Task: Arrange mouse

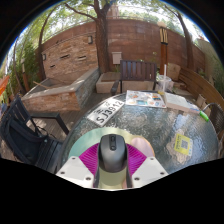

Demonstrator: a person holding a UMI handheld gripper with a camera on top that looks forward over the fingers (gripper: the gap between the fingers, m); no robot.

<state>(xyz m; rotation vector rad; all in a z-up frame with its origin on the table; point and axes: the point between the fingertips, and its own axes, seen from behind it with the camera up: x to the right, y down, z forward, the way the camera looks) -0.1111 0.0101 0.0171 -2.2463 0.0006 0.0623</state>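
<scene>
1. A brick wall (75,55) closes the far side of the outdoor area; tree trunks (102,30) rise in front of it, and low stone planters (60,95) stand along its base.
2. A round glass table (165,125) fills the near part of the scene. Its top is transparent and shows reflections of the foliage overhead.
3. A dark chair (30,135) stands at the left side of the table, and further seating (140,72) stands beyond its far edge.
4. Flat items lie on the glass: a licence plate (106,112) ahead of the fingers and slightly left, a printed sheet (146,99) beyond it near the far rim, white papers (185,101) to the right of that sheet, and a small yellow-green note (181,146) on the right.
5. A disc (112,150) with an iridescent sheen lies on the table directly under the mouse.
6. The mouse (113,158) – dark grey, with a scroll wheel on top – lies between the two fingers, its front end pointing away from the camera.
7. The gripper (112,172) has its fingers (82,170) closed in on the mouse from both sides – the pads meet the mouse's flanks with no gap visible.
</scene>
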